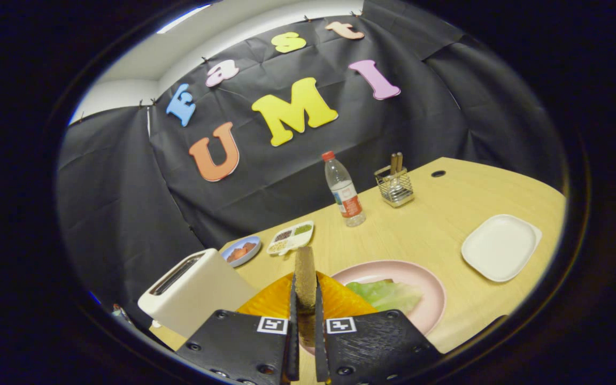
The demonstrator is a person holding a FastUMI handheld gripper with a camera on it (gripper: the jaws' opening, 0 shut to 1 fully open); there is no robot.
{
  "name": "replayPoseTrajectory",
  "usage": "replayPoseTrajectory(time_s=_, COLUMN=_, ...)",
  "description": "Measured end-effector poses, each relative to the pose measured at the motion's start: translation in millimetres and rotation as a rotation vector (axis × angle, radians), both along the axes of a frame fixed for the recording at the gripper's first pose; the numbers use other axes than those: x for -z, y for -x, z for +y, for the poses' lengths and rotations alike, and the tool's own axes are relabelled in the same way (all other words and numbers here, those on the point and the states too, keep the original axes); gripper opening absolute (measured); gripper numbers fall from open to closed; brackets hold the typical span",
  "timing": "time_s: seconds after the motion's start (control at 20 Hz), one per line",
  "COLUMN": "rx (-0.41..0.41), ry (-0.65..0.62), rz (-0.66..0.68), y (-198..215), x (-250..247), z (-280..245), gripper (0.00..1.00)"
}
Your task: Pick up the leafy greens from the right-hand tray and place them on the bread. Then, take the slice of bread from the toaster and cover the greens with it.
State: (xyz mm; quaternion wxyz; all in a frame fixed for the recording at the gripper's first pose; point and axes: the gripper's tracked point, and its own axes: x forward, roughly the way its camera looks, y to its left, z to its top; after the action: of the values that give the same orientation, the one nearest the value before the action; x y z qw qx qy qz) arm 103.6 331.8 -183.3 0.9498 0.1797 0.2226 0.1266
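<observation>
The gripper [306, 321] is being seen clenched on a slice of bread [305, 278], which is standing edge-on and upright between the two fingers [292, 342], both of them pressing on its faces; the crust edge is rising above the fingertips. Just beyond the fingers an orange ridged plate [270, 300] is lying on the light wooden table [447, 235], partly hidden by the gripper body. To its right, touching or overlapping it by sight, a pink plate [425, 283] is being seen with the leafy greens [388, 295] resting on it; a brown edge at the far side of the greens is suggesting bread beneath, but this cannot be told for certain. The white toaster [195, 291] is standing to the left of the fingers, near the table's edge, its slot facing up. Beyond the toaster a small blue dish [241, 250] holding orange-red pieces is sitting just beside a white divided tray [291, 238] with small portions in its compartments. Farther back a clear bottle [344, 190] with a red cap is standing upright, and near it a wire holder [394, 184] is carrying wooden-handled utensils. Well apart to the right, a white tray [500, 247] is lying flat.
</observation>
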Motion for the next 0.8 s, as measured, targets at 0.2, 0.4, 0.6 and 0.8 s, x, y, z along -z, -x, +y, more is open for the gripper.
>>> replayPoseTrajectory(time_s=0.2, rx=-0.008, ry=0.099, rz=0.017, y=-3, x=15, z=-22, gripper=0.17)
replayPoseTrajectory(time_s=0.4, rx=0.025, ry=0.157, rz=0.010, y=-3, x=18, z=-43, gripper=0.34)
replayPoseTrajectory(time_s=0.6, rx=0.054, ry=0.169, rz=-0.013, y=-4, x=11, z=-59, gripper=0.61)
replayPoseTrajectory(time_s=0.8, rx=0.077, ry=0.190, rz=-0.121, y=6, x=-22, z=-85, gripper=0.85)
